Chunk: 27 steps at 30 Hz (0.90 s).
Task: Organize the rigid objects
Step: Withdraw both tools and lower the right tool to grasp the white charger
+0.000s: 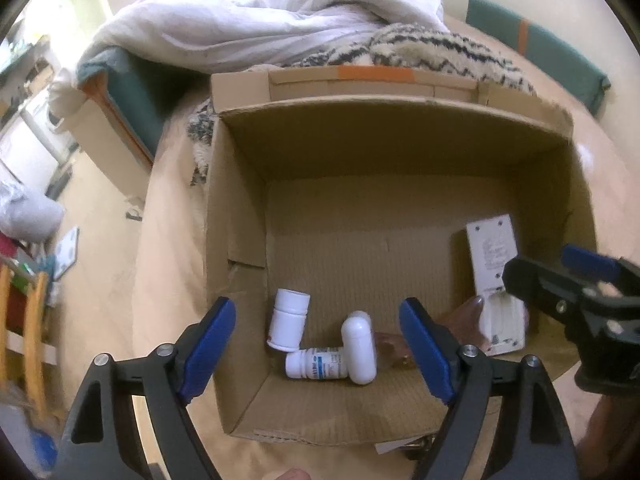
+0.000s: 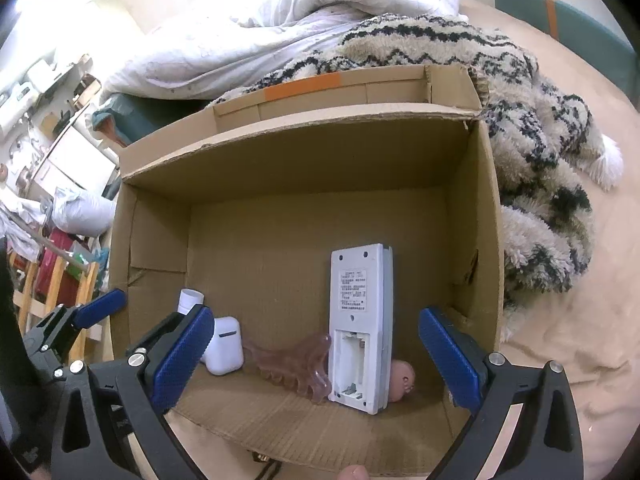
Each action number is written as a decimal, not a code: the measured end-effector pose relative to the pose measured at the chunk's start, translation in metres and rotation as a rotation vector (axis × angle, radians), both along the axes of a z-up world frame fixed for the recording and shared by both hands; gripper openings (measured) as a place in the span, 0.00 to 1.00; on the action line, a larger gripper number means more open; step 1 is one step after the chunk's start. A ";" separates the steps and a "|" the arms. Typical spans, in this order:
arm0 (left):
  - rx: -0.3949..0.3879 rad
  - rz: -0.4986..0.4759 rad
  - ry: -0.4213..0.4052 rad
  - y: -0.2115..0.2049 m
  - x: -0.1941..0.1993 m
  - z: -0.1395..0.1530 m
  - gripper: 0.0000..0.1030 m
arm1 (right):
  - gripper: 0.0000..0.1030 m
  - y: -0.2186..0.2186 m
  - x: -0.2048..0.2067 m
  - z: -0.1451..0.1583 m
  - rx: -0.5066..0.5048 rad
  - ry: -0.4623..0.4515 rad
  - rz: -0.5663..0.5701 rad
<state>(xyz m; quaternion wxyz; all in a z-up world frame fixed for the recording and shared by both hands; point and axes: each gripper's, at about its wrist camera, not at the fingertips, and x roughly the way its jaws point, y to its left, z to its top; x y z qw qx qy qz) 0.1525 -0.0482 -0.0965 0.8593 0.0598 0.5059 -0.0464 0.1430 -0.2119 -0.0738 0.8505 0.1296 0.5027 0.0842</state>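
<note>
Blue-padded jaws of the left gripper (image 1: 316, 346) spread wide, nothing between them, poised above the near left corner of the cardboard box (image 1: 240, 184). Same for the right gripper (image 2: 316, 356): jaws released and empty, hanging over the near right part of the box.

Directly beyond the left jaws, on the box floor by the near left corner: an upright white pill bottle (image 1: 289, 319), a second labelled bottle (image 1: 318, 364) lying on its side and touching it, and a white earbud case (image 1: 359, 347) resting against that one.

Beyond the right jaws, near the right wall: a white remote control (image 2: 359, 328) face down, battery cover off and compartment empty, its near end propped on a pink transparent hair clip (image 2: 292, 364) and a small pink object (image 2: 403, 380) too hidden to name.

Far half of the box floor bare. Box standing on a beige bedsheet (image 2: 560, 360), with a fluffy zigzag blanket (image 2: 532, 152) along its right and far sides and a white duvet (image 2: 280, 12) behind.

Judged from this: well advanced, possibly complete, with several rigid items already boxed and none seen waiting outside; anything left out of view impossible to rule out.
</note>
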 end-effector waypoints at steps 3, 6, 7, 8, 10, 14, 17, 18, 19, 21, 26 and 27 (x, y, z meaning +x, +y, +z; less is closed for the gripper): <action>-0.016 0.002 -0.016 0.002 -0.003 0.005 0.80 | 1.00 -0.002 -0.002 0.003 -0.009 -0.016 -0.009; 0.006 -0.014 -0.048 0.001 -0.008 0.011 0.80 | 1.00 -0.006 -0.004 0.006 -0.008 -0.023 -0.023; 0.013 -0.016 -0.056 0.001 -0.010 0.012 0.80 | 1.00 -0.008 -0.006 0.007 -0.005 -0.024 -0.032; 0.027 -0.013 -0.067 0.002 -0.011 0.014 0.80 | 1.00 -0.011 -0.008 0.008 -0.001 -0.026 -0.041; 0.040 -0.006 -0.089 0.006 -0.015 0.020 0.80 | 1.00 -0.014 -0.011 0.010 0.009 -0.025 -0.052; 0.039 0.015 -0.129 0.019 -0.022 0.036 0.80 | 1.00 -0.018 -0.021 0.019 0.023 -0.028 -0.057; 0.042 0.041 -0.121 0.031 -0.025 0.045 0.80 | 1.00 -0.017 -0.032 0.029 0.019 -0.048 -0.043; 0.039 0.053 -0.111 0.035 -0.027 0.047 0.80 | 1.00 -0.016 -0.035 0.032 0.018 -0.053 -0.038; 0.027 0.070 -0.099 0.041 -0.030 0.050 0.80 | 1.00 -0.016 -0.039 0.035 0.015 -0.060 -0.029; 0.004 0.092 -0.072 0.049 -0.037 0.052 0.80 | 1.00 -0.014 -0.049 0.037 0.001 -0.067 -0.013; -0.016 0.117 0.001 0.061 -0.058 0.042 0.80 | 1.00 -0.014 -0.074 0.034 -0.001 -0.046 0.008; -0.021 0.122 0.009 0.064 -0.063 0.040 0.80 | 1.00 -0.013 -0.078 0.033 -0.004 -0.038 0.012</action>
